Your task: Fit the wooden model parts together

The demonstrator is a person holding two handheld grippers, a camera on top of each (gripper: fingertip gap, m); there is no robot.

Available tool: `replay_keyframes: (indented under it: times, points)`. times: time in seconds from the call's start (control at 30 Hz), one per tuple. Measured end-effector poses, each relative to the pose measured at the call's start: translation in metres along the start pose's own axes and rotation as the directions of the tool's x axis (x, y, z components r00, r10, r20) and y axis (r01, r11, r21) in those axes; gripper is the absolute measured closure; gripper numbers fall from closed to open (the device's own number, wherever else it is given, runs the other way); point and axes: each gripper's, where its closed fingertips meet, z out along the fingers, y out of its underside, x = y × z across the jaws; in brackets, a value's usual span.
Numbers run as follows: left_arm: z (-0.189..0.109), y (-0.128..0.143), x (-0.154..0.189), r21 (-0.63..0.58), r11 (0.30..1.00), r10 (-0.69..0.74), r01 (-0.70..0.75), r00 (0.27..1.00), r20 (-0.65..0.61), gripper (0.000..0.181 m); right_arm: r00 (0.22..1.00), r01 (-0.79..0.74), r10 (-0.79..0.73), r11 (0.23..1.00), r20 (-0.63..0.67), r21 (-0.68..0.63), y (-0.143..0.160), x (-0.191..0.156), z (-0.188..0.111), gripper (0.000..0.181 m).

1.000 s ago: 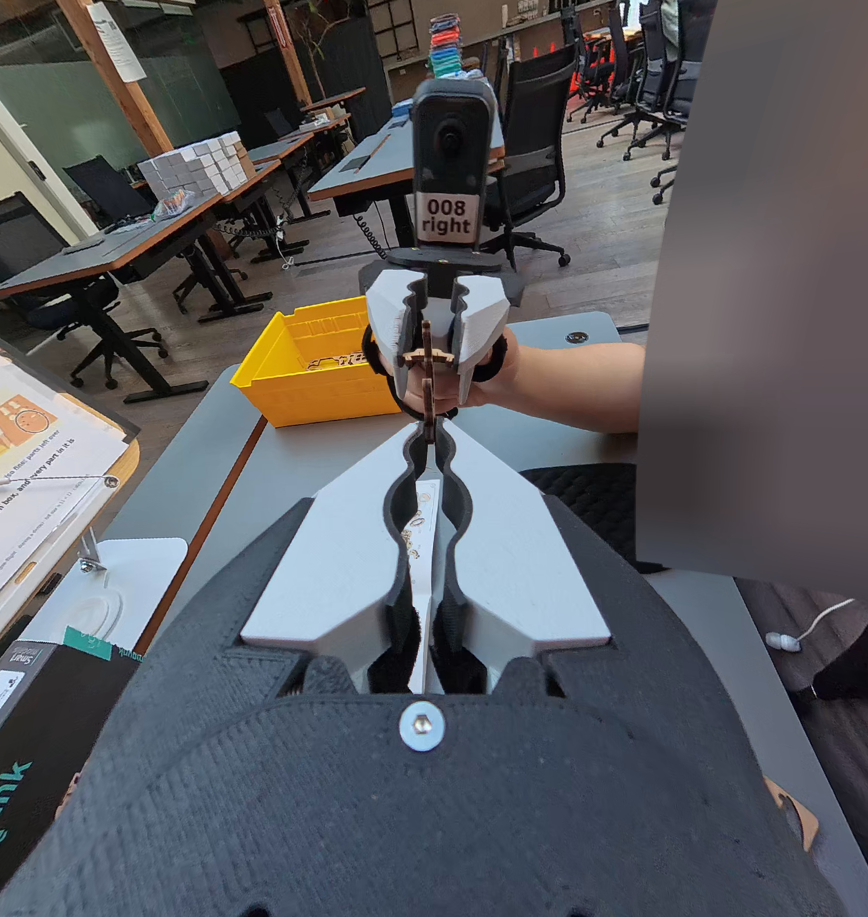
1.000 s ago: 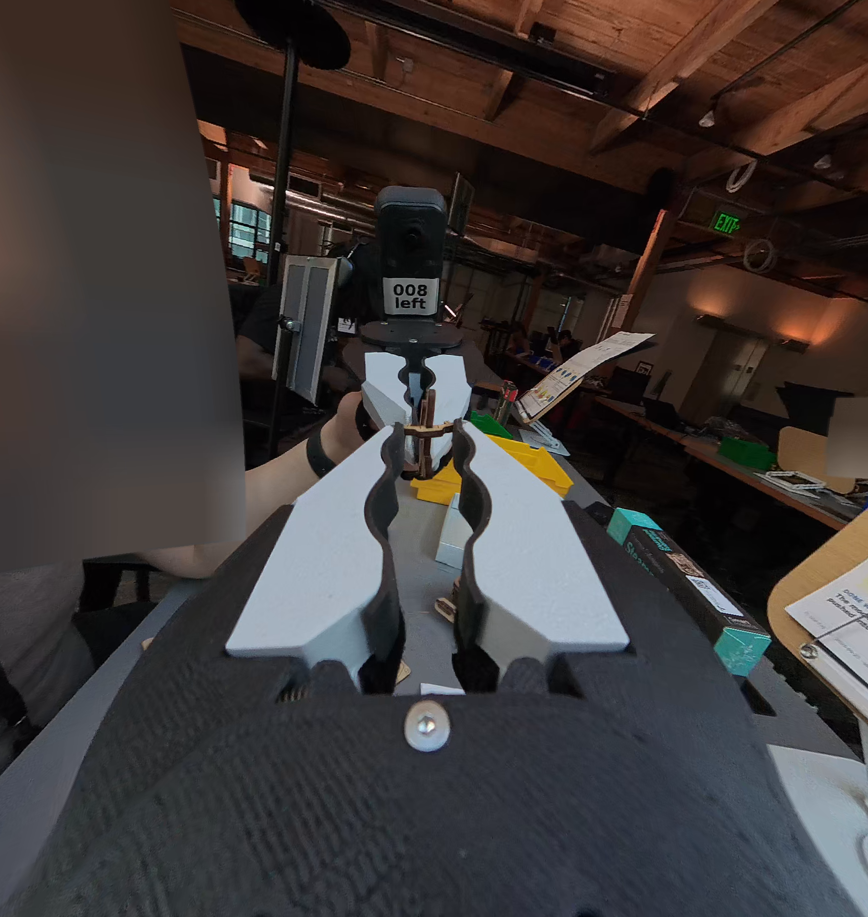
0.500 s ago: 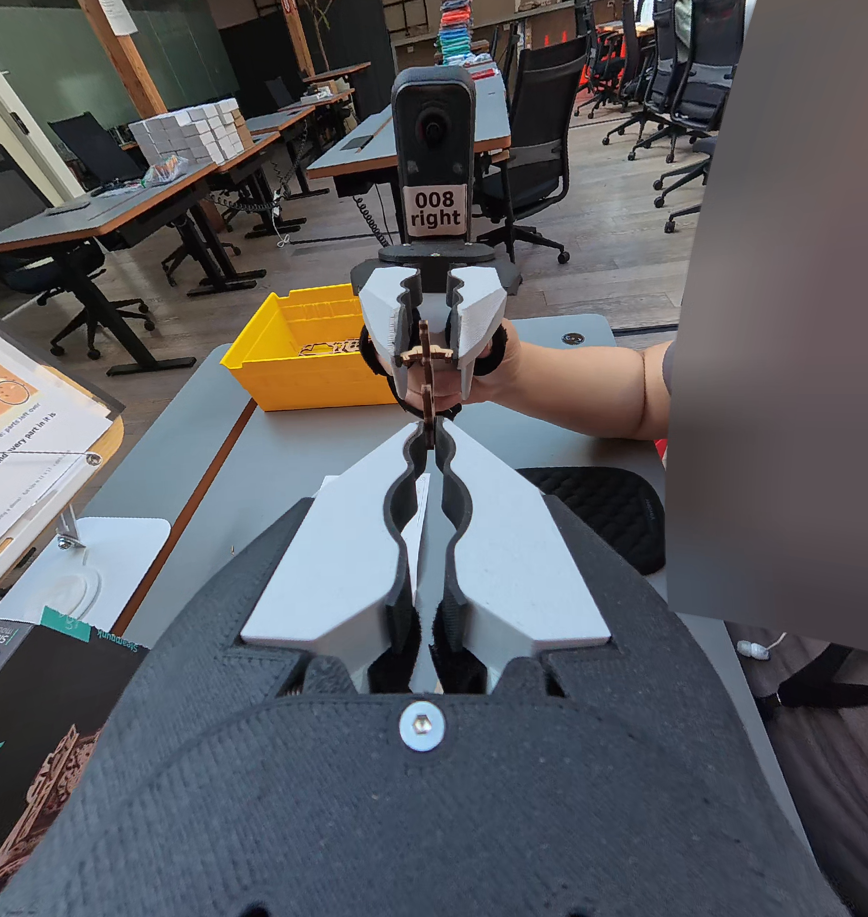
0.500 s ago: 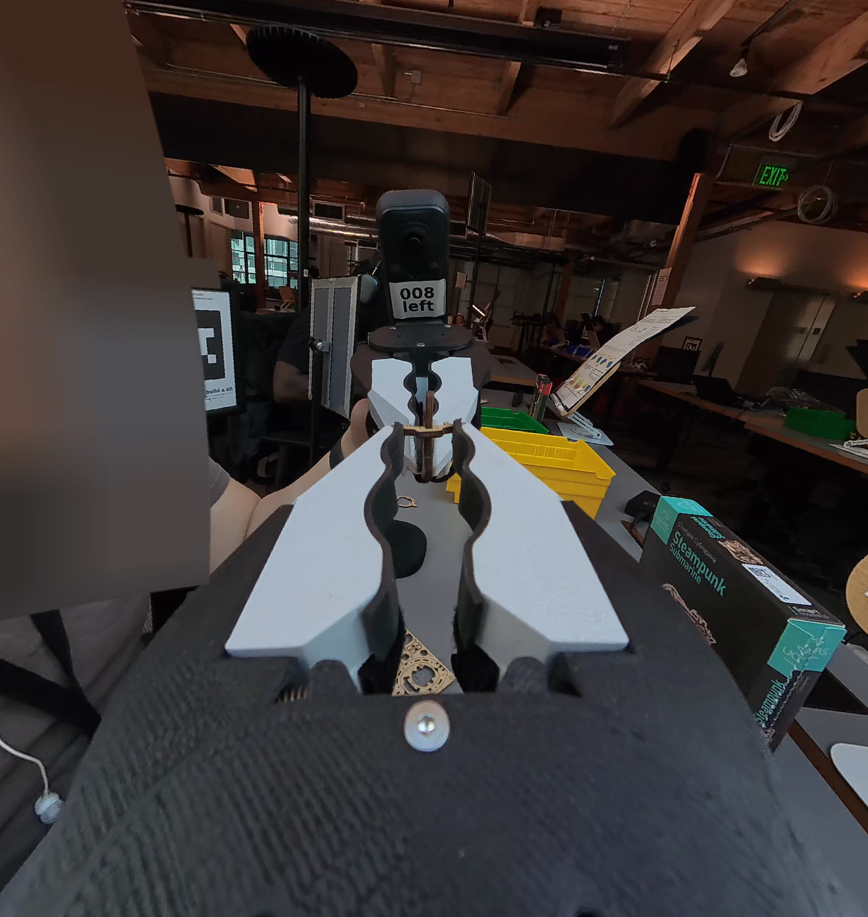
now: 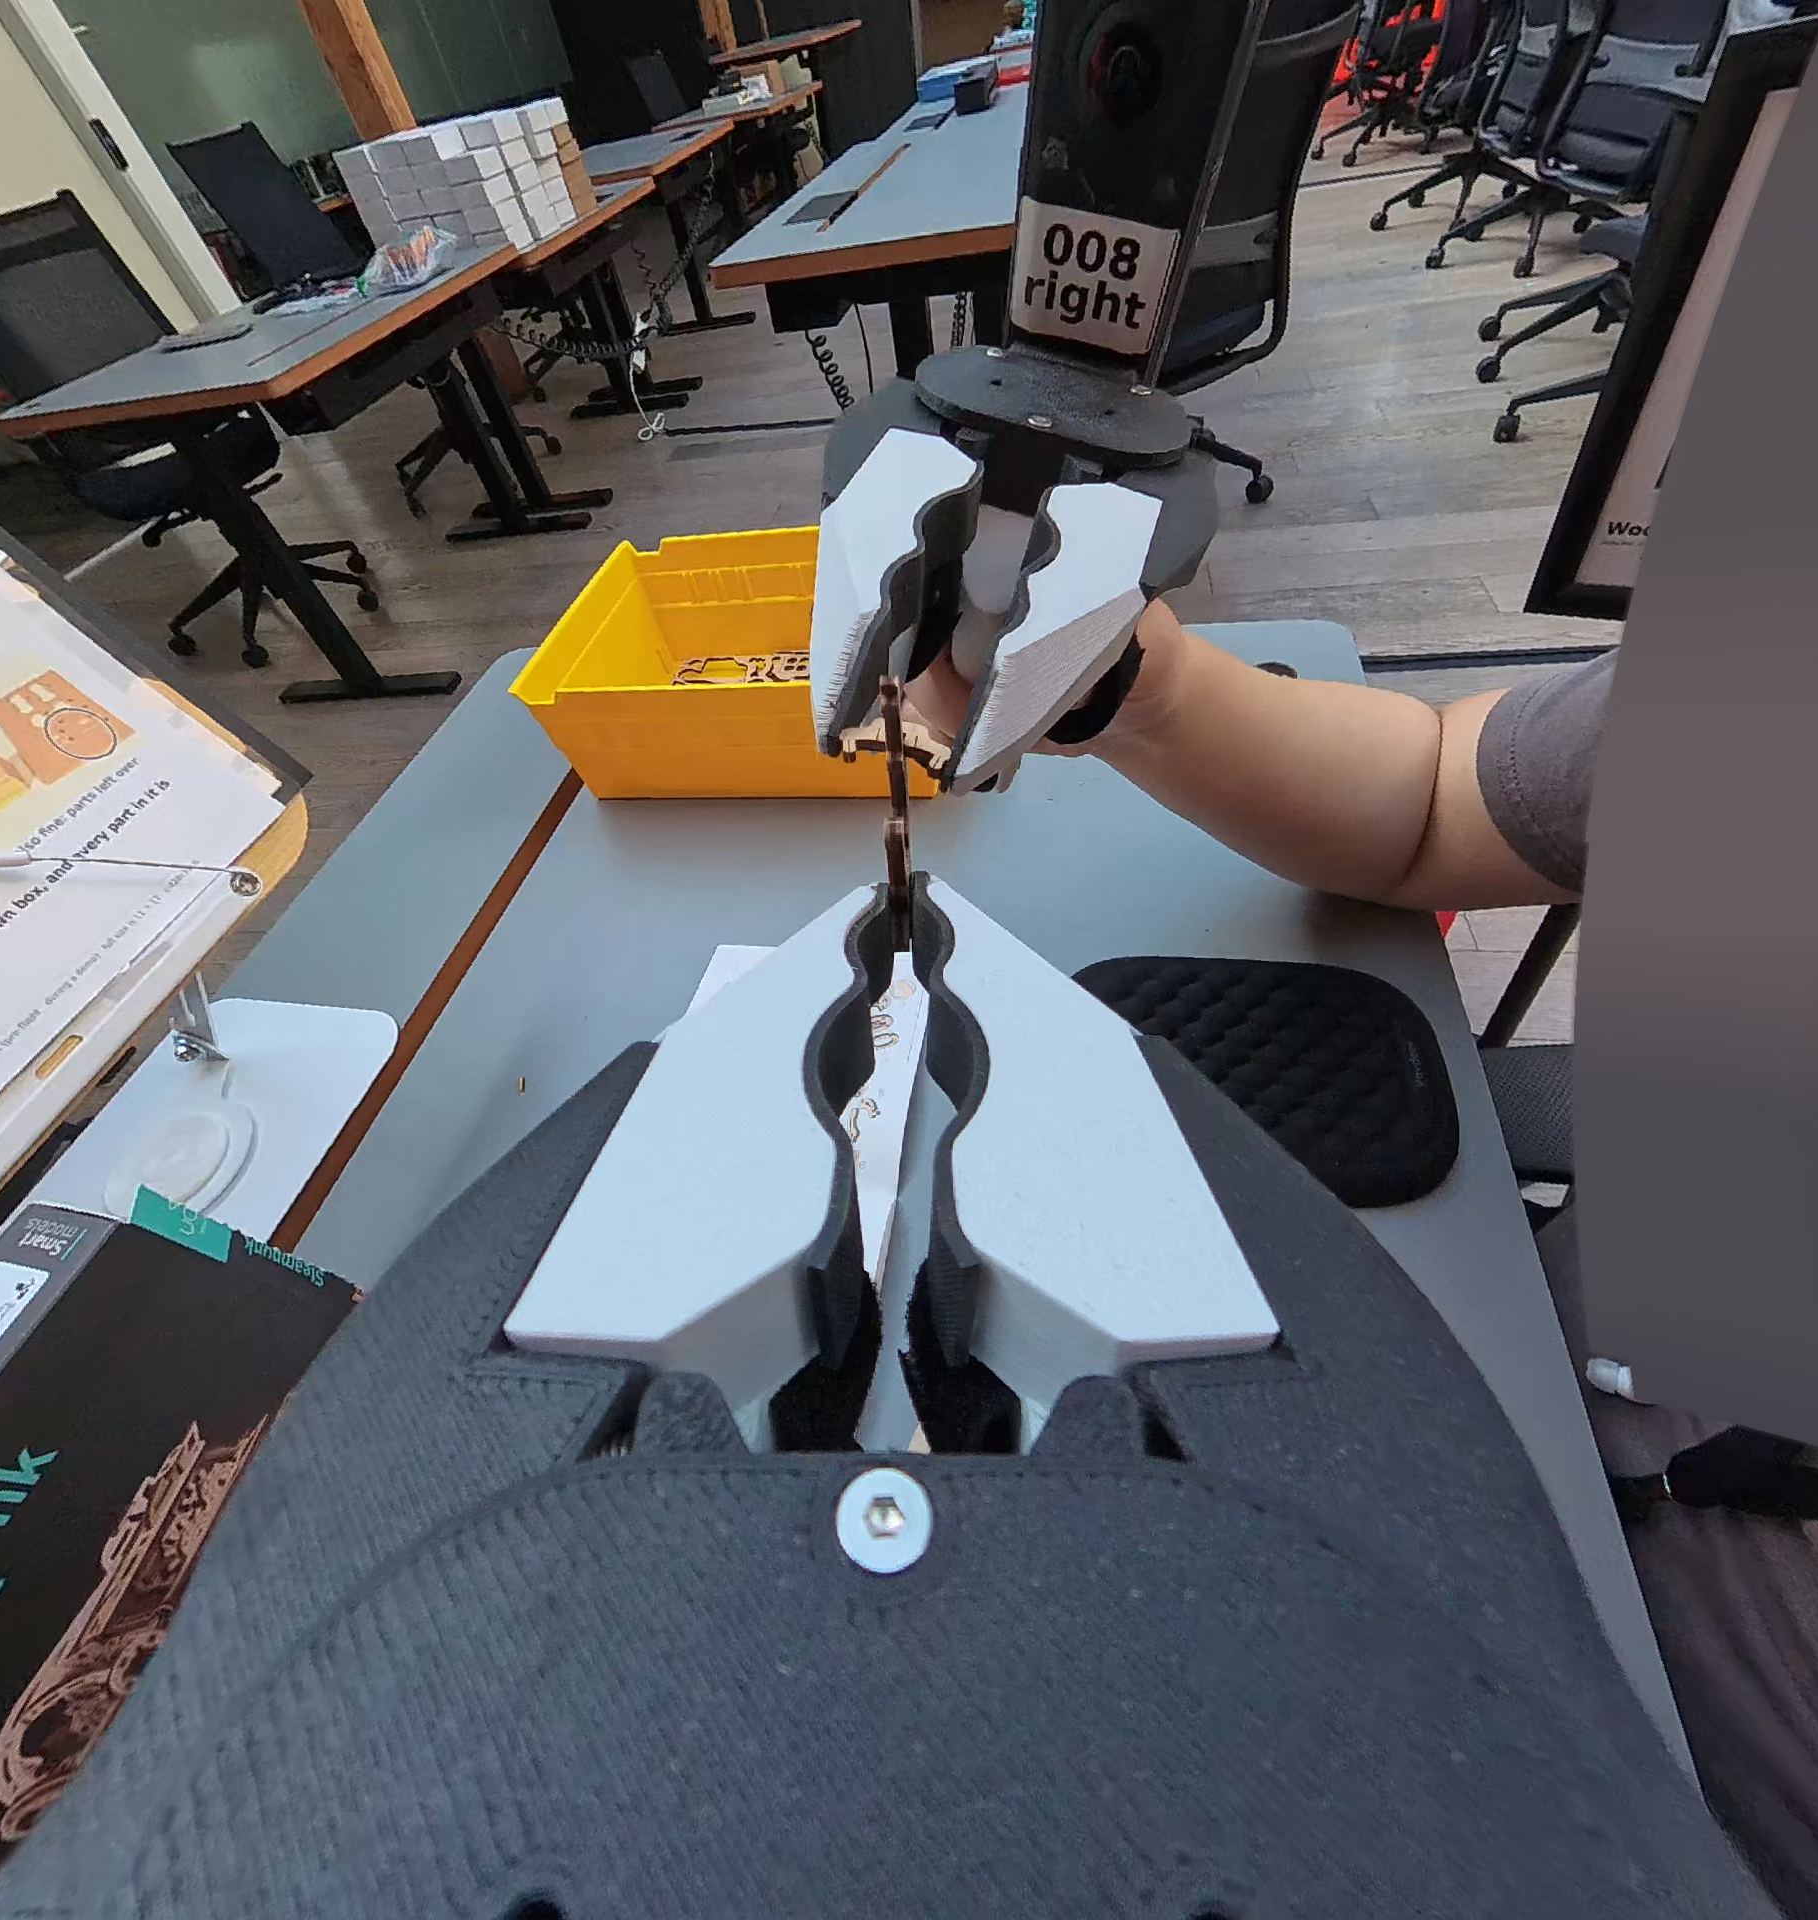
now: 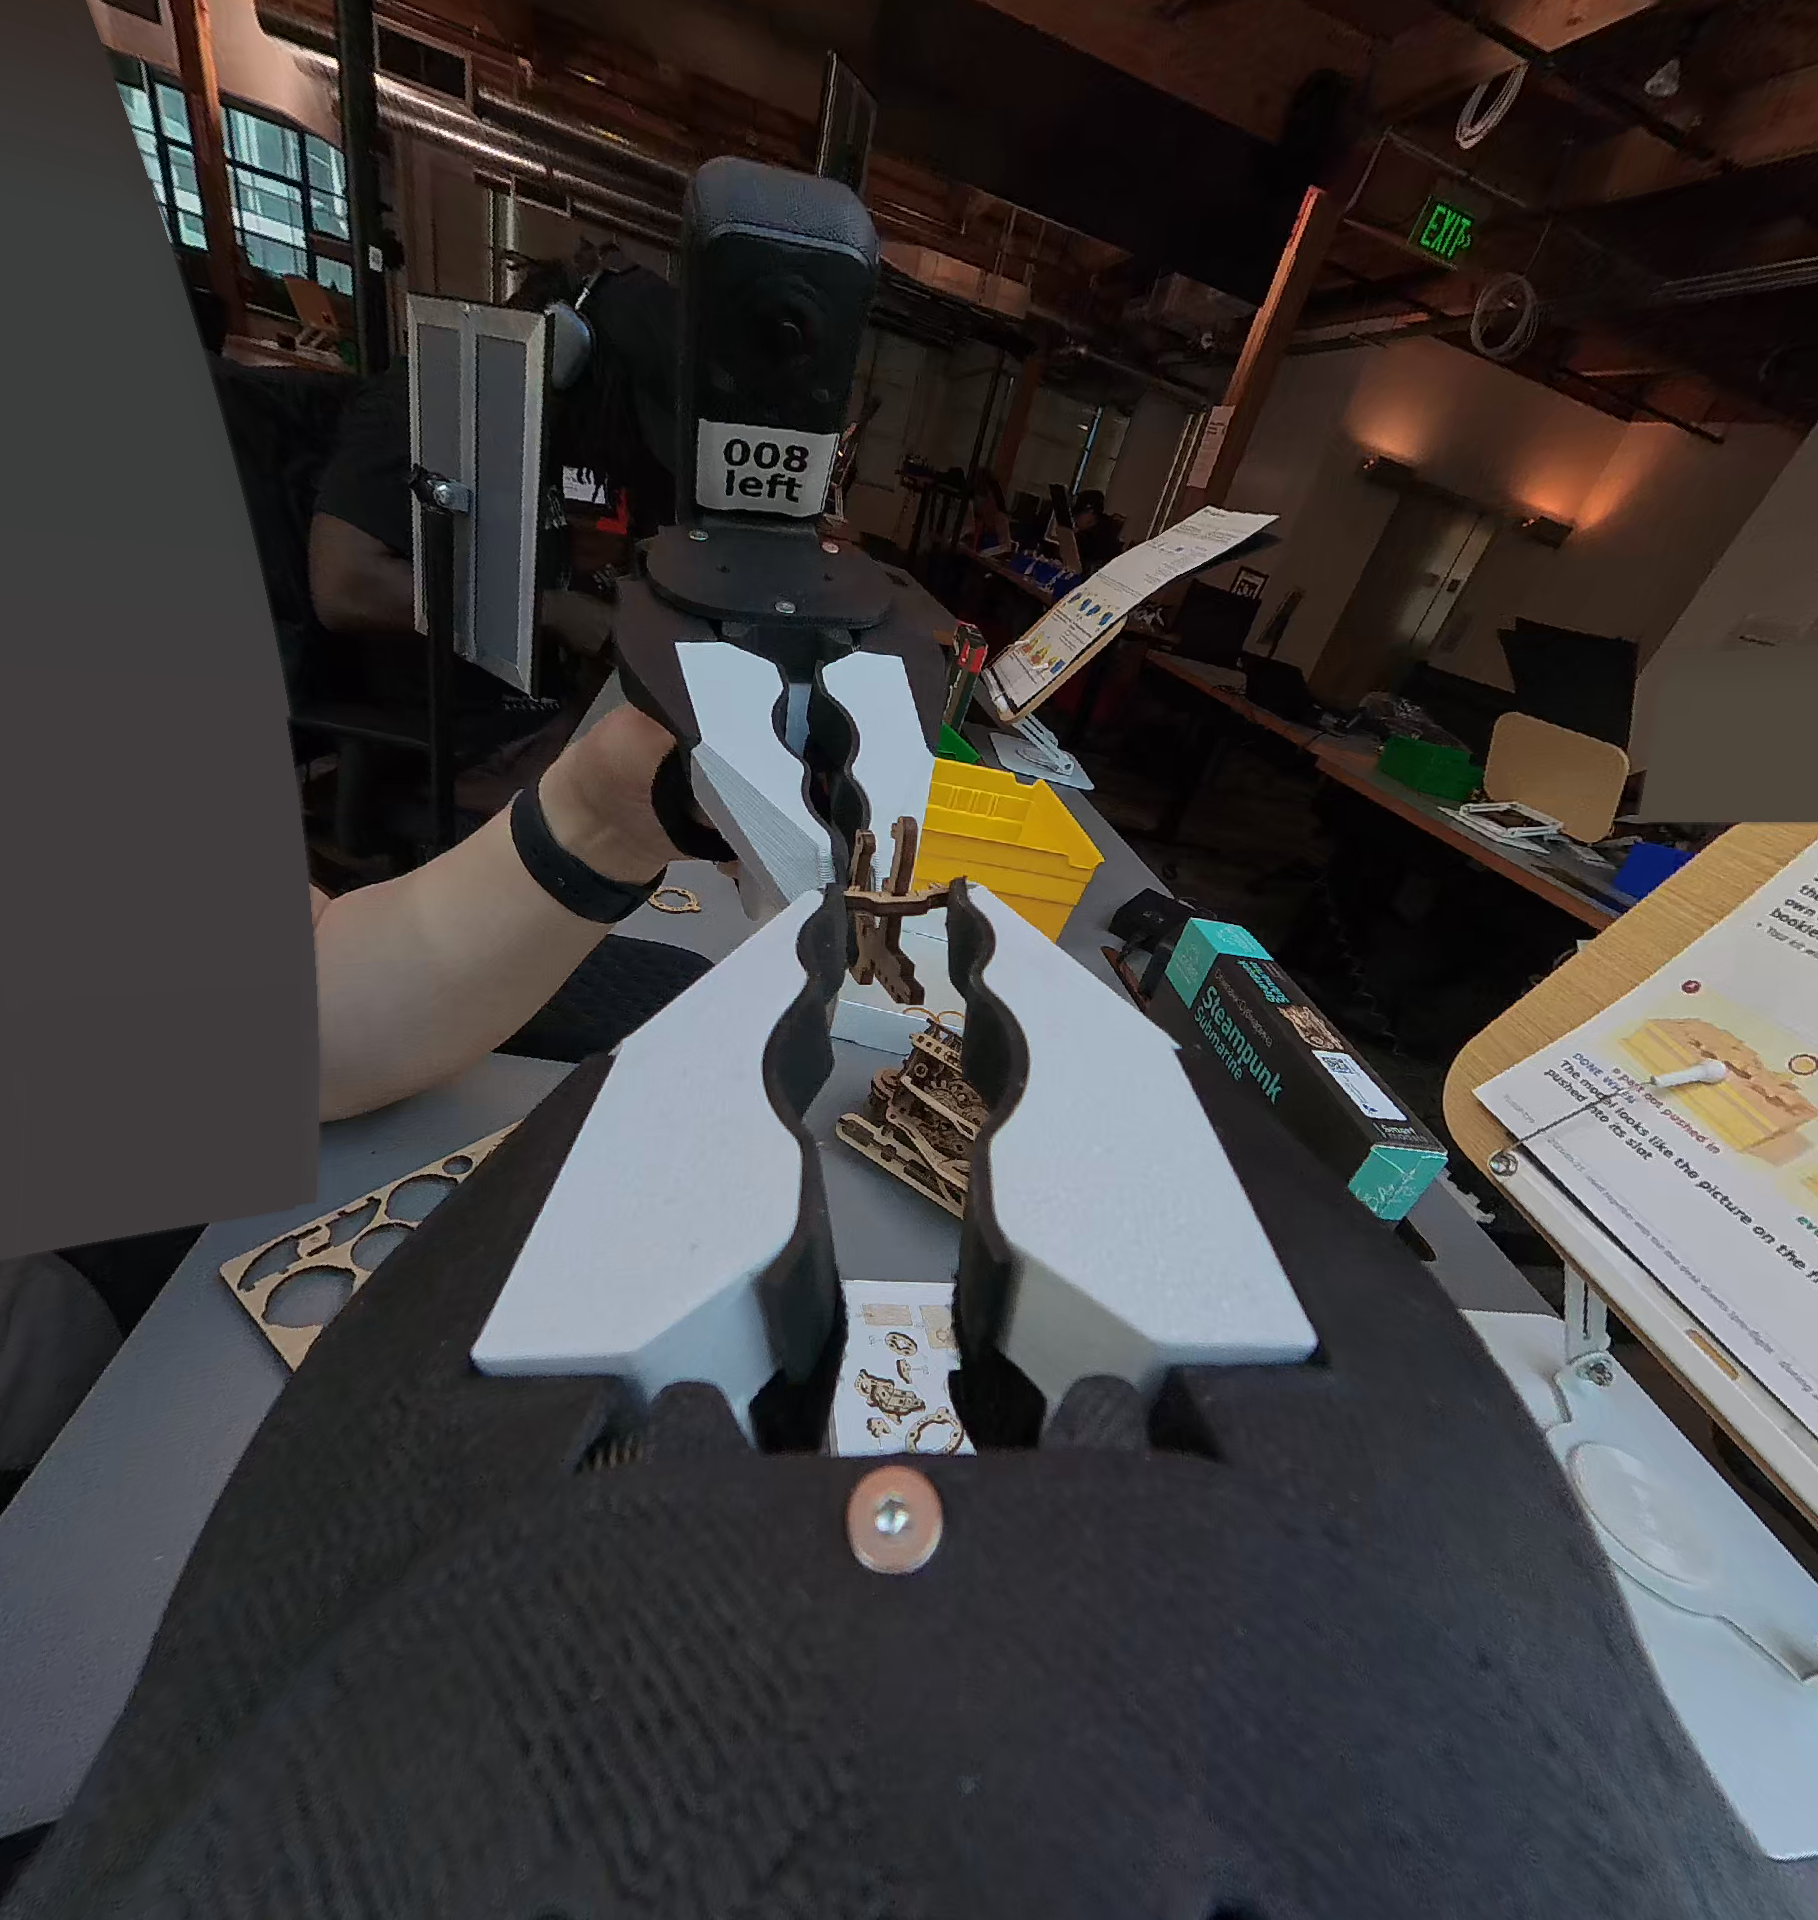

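A small wooden sub-assembly is held in the air between both grippers. It is a thin upright wooden piece (image 5: 896,831) with a light crosspiece (image 5: 884,740) slotted through it. My left gripper (image 5: 894,896) is shut on the near end of the thin piece. My right gripper (image 6: 894,902) is shut on the crosspiece (image 6: 900,902), with its jaws a little apart across the crosspiece's width. The two grippers face each other tip to tip, and the right gripper (image 5: 889,753) shows opposite in the left wrist view. A partly built wooden model (image 6: 920,1112) sits on the grey table (image 5: 676,914) below.
A yellow bin (image 5: 697,665) with wooden sheets stands at the table's far end. There is a black kit box (image 6: 1289,1060), an instruction sheet on a stand (image 6: 1715,1101), a cut-out wooden sheet (image 6: 344,1247), a printed booklet (image 6: 900,1361) and a black pad (image 5: 1289,1060). A person's forearm (image 5: 1320,779) reaches across. Both grippers' tips are close together, under 4 cm apart.
Both grippers have tilted down toward the table with the wooden parts still held between them. The right wrist view now shows the table top and the partly built model.
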Motion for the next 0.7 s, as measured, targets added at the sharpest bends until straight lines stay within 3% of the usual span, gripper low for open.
replay_keyframes:
  times: [0.13, 0.33, 0.7]
  points:
    - [0.003, -0.008, 0.005, 0.062, 0.997, 0.052, -0.051, 0.999, -0.009, 0.181, 0.996, -0.069, 0.066, 0.997, 0.065, 0.043, -0.009, -0.005, -0.004, 0.163]
    - [0.012, -0.009, 0.003, 0.106, 0.994, 0.01, -0.006, 0.999, -0.04, 0.181, 0.982, -0.155, 0.143, 0.983, 0.124, 0.094, -0.007, -0.003, -0.005, 0.163]
    - [0.005, -0.026, 0.006, 0.235, 0.972, 0.024, -0.01, 0.998, -0.054, 0.18, 0.972, -0.187, 0.156, 0.967, 0.178, 0.176, -0.015, 0.001, -0.016, 0.164]
